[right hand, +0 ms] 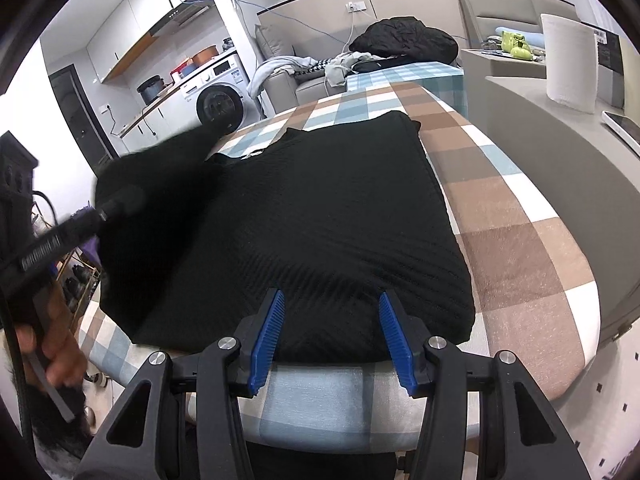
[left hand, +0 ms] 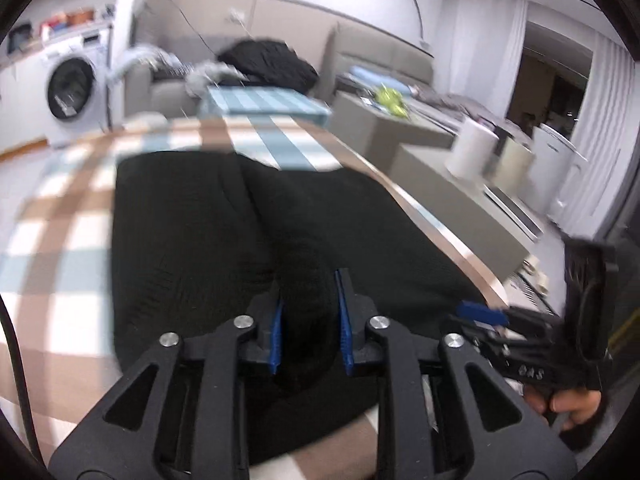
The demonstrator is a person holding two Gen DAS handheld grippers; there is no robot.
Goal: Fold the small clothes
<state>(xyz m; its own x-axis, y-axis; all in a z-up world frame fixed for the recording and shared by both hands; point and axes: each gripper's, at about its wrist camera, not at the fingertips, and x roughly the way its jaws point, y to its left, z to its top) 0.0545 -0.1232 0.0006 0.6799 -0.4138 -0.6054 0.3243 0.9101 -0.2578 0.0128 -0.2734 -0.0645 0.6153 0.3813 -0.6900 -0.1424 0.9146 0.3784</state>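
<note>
Left wrist view: your left gripper (left hand: pixel 309 320) has its blue ribbed pads clamped on a raised fold of the black ribbed knit garment (left hand: pixel 224 240), which rises as a dark ridge between the fingers and runs away toward the far side. Right wrist view: your right gripper (right hand: pixel 332 336) hovers at the near hem of the same garment (right hand: pixel 320 220), its jaws standing apart with nothing between them; the left gripper (right hand: pixel 116 208) appears at the left edge, holding a bunched length of the knit, probably a sleeve, lifted off the surface. The garment lies on the round table covered by a brown, white and pale blue checked cloth (right hand: pixel 520 220), its body spread flat, the right side straight and squared, a small white label near the far collar. By these signs, folding looks to be at an early to middle stage: the body is laid out and one side seems tucked, while the left portion is being carried and the lengthwise folds remain. The knit reads as soft, thick and finely corrugated; the tablecloth is smooth, matte and flat. A white paper towel roll (right hand: pixel 570 64) stands on the grey counter at far right.
</note>
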